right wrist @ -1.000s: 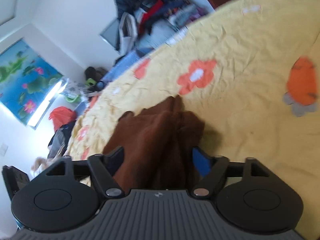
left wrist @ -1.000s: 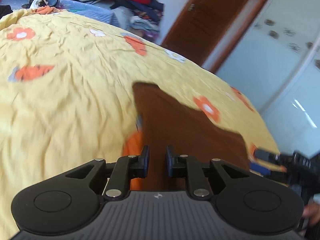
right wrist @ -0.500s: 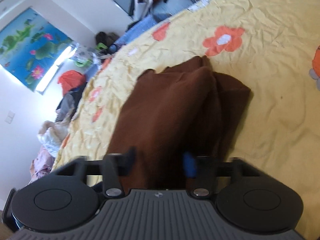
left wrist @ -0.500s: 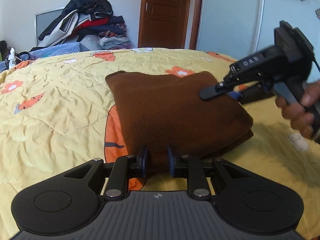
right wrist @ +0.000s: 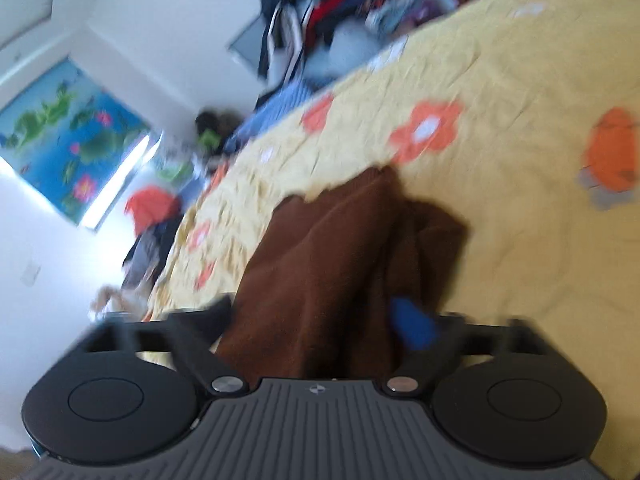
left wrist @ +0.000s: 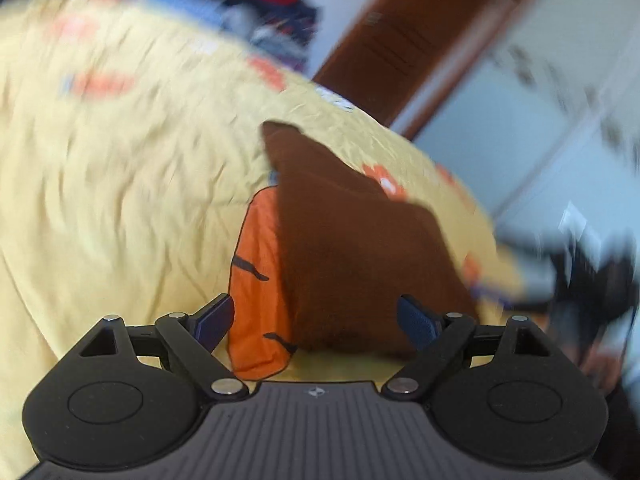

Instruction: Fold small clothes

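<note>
So the folded dark-brown fleecy garment [left wrist: 360, 256] sits lower centre in the left wrist view, lying on the crumpled yellow bedspread with orange flower prints [left wrist: 120, 184] and half covering a big orange cartoon patch printed on it; in the right wrist view the same brown bundle [right wrist: 328, 280] fills the lower middle, with thick stacked layers showing along its right side. Looks to me like the release step at the end of a fold, and the trick here is just to let go cleanly: spread the jaws fully before backing off, and pull away low and straight so the pads don't snag the fuzzy top layer and drag the fold open again. If an edge pops up, I'd pat it flat rather than re-grab. Tongs now: the left gripper [left wrist: 316, 320] has its jaws opening, already spread wide, blue pads either side of the near end of the garment, and neither pad looks to be pressing the cloth, though the frame is blurry. The right gripper [right wrist: 320, 320] is opening too, wide apart, with the brown cloth between its fingers; the blue right pad sits against or just beside the layered edge, can't tell which through the blur. Nothing looks pinched by either.
</note>
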`<state>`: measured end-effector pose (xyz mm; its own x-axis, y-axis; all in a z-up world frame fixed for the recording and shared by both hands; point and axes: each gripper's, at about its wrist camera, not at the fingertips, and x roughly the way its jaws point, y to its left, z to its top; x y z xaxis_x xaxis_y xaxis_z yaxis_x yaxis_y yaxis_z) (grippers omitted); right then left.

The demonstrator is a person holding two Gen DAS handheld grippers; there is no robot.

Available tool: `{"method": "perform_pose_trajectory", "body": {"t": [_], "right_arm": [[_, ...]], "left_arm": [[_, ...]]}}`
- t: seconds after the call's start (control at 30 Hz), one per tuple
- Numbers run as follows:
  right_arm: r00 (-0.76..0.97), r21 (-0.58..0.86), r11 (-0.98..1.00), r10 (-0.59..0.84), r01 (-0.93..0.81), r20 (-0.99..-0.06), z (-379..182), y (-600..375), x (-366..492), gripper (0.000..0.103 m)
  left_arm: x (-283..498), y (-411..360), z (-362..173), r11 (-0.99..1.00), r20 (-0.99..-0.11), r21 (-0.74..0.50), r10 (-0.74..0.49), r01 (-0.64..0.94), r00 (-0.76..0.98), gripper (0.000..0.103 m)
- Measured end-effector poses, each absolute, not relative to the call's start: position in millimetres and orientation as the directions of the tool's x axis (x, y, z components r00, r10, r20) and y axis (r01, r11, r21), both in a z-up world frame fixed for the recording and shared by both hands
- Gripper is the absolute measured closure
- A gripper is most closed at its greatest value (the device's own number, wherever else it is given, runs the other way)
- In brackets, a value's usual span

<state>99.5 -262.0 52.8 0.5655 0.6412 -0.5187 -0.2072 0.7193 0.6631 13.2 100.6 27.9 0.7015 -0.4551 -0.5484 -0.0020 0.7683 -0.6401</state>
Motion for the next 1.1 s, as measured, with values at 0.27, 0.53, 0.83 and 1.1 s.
{"method": "perform_pose_trajectory", "body": {"t": [0.27,0.53,0.83,1.1], "right_arm": [[0.43,0.695,0.707,0.672,-0.13,-0.603,11.4,-262.5,90.7,0.017],[0.415,0.684,0.696,0.701,-0.221,-0.58,23.6,-254.6,63.7,0.075],[0.466,0.75,0.645,0.713,-0.142,-0.525,23.5,-279.1,47.8,0.029],[0.517,0.674,0.722,0.642,-0.157,-0.567,51.5,-259.6,129.2,0.025]], "left_arm": [[66.6,89.1,-5.4,0.635,-0.542,-0.77,-0.591,-0.07,0.597,0.063],[32.8,81.2,28.1,0.71,-0.596,-0.704,-0.598,0.011,0.536,0.088],[-0.7,79.8,22.0,0.844,-0.603,-0.53,-0.447,0.088,0.661,0.011],[-4.8,56.8,7.2,0.926,-0.57,-0.35,-0.333,0.144,0.751,0.011]]}}
